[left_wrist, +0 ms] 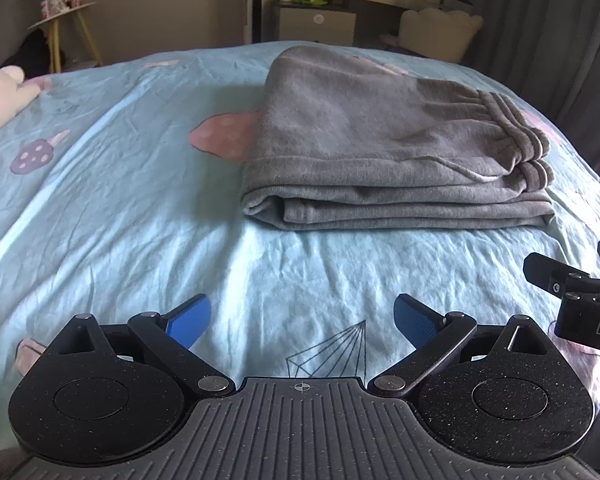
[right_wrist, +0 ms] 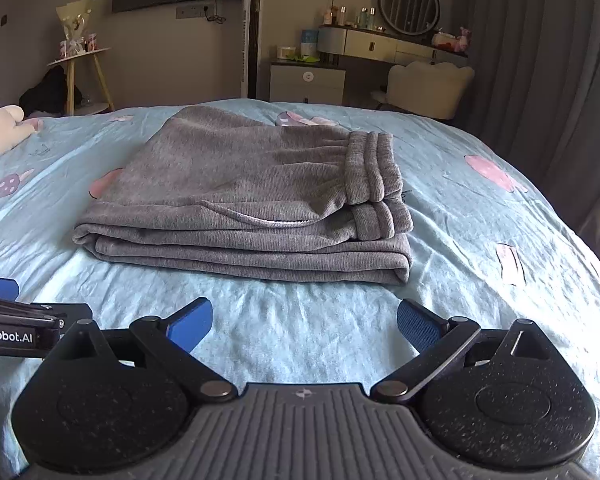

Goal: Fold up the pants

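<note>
Grey pants lie folded into a thick rectangle on the light blue bedsheet, with the ribbed waistband at the right end. The right wrist view shows the same folded pants straight ahead. My left gripper hovers over the sheet in front of the pants, open, with nothing between its blue pads. My right gripper is also open and empty, a short way before the near edge of the pants. Each gripper shows at the edge of the other's view.
A pink plush toy lies at the bed's left edge. Beyond the bed stand a small round side table, a white cabinet, a vanity with a round mirror, a cream chair and grey curtains.
</note>
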### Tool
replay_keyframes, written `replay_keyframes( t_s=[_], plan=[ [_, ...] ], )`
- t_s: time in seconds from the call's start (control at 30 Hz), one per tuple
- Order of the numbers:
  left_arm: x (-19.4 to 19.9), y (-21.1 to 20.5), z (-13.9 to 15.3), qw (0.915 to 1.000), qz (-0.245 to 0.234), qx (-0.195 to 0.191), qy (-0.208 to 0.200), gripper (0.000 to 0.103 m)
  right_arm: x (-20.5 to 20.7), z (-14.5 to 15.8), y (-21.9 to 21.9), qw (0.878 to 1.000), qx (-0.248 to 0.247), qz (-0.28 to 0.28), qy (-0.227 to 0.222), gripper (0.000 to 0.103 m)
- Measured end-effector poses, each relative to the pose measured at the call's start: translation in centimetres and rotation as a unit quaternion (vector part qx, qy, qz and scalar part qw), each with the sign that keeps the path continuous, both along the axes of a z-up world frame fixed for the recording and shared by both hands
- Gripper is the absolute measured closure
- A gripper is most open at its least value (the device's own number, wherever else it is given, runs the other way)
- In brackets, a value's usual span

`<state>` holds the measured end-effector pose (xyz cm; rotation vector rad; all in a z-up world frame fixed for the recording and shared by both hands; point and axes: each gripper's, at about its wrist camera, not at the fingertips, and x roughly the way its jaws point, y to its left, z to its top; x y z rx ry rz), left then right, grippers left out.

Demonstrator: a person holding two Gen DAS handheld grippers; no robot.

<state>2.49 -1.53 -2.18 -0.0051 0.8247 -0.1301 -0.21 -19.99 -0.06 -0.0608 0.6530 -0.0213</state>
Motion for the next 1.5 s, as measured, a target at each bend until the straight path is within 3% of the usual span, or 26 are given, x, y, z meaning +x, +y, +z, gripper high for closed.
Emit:
replay_keyframes(
  t_s=[1.5],
  plan=[
    [-0.46, -0.38, -0.02, 1.0000, 0.000, 0.003, 0.002, 0.002, -0.53, 0.21, -0.19, 1.000, 0.005, -0.001, 0.000, 0.004]
  ],
)
